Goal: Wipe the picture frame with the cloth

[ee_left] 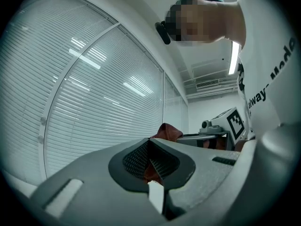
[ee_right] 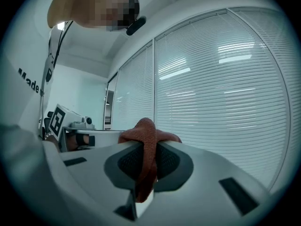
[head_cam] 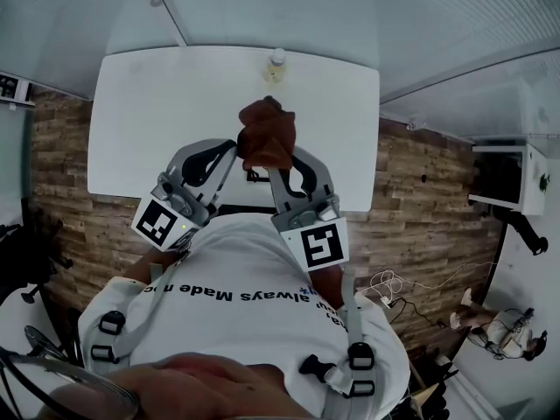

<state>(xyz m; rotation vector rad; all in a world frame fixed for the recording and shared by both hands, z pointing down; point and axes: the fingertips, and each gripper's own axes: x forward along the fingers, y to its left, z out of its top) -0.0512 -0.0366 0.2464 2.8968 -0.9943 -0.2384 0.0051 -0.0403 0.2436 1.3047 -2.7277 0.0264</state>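
Item 1: white shirt [head_cam: 254, 278] with printed lettering, on the near side of the desk [head_cam: 166, 112].
Item 2: left gripper [head_cam: 234, 150], raised off the desk's near edge, fingers clamped on one side of the cloth [head_cam: 267, 134].
Item 3: right gripper [head_cam: 280, 163], beside it, fingers pinched on the same cloth's other side.
Item 4: cloth, rust-brown, bunched, held between both grippers above the desk's near middle.
Item 5: desk, white.
Item 6: small bottle [head_cam: 276, 66], at the desk's far edge.
Item 7: window blinds [head_cam: 367, 7], beyond the desk.
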